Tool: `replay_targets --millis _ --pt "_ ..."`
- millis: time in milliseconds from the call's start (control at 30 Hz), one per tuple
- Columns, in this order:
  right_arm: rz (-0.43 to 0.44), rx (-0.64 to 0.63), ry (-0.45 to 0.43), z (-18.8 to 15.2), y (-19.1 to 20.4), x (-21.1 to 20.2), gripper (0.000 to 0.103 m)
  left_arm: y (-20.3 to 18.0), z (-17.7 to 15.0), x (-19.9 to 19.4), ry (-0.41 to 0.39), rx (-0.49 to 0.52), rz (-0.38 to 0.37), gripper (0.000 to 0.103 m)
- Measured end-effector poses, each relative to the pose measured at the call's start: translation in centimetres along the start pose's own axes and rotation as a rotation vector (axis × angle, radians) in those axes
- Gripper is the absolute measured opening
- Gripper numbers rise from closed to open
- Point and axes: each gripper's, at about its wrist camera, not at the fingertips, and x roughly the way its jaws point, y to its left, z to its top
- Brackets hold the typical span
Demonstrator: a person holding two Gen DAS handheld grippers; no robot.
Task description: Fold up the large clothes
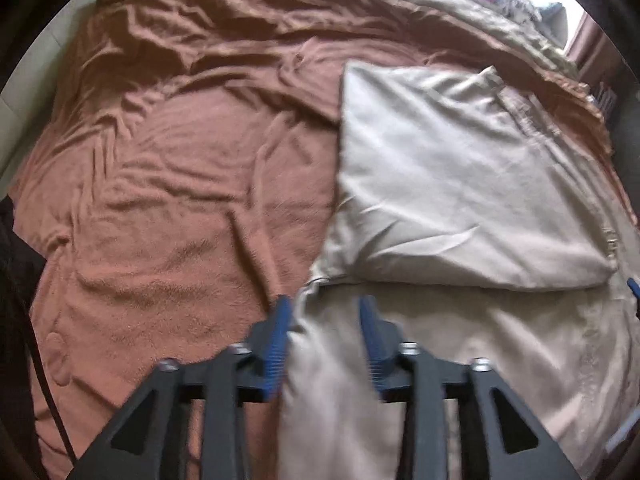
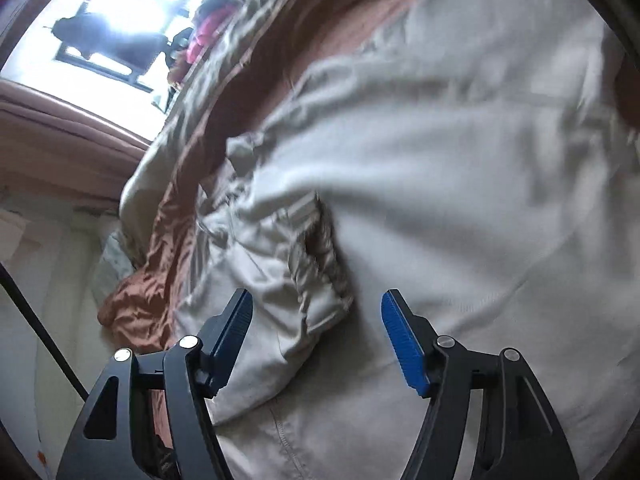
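Beige trousers [image 1: 460, 184] lie on a bed, the far part folded over into a flat panel above the lower part [image 1: 460, 360]. My left gripper [image 1: 325, 304] is open just above the garment's left edge, below the fold line, with nothing between the fingers. In the right wrist view the same beige trousers [image 2: 460, 168] fill the frame, with a bunched waistband and pocket [image 2: 316, 264] in the middle. My right gripper [image 2: 316, 300] is open wide just above that bunched part. Its blue fingertip also shows in the left wrist view [image 1: 633, 286] at the right edge.
A rumpled rust-brown blanket [image 1: 172, 184] covers the bed under the trousers. An olive duvet [image 1: 460, 12] lies beyond it. The bed's side drops to a pale floor [image 2: 52, 320] at left. A bright window [image 2: 120, 4] and piled clothes [image 2: 204, 36] lie further off.
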Motion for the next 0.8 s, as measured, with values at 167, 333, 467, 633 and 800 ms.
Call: replay_targets --millis 167,333,467,633,800 --pt "-0.008 0.018 -0.088 2.7 -3.5 -3.8 0.065 -3.0 0.3 -2.3 -0.051 0.035 -0.029 0.051" --pt "-0.03 0.069 -0.18 4.7 -7.2 -5.1 0.065 -6.5 0.3 -2.9 -0.058 0.067 -0.058 0.051" --pt "-0.03 0.114 -0.237 5.5 -10.4 -6.0 0.06 -9.1 0.1 -2.9 -0.05 0.108 -0.069 0.051" --pt "-0.069 0.161 -0.279 6.4 -12.8 -4.6 0.044 -11.6 0.2 -2.4 -0.041 0.15 -0.074 0.051" --pt "-0.127 0.181 -0.298 7.0 -14.6 -3.8 0.038 -13.1 0.1 -1.6 -0.018 0.159 -0.101 0.051"
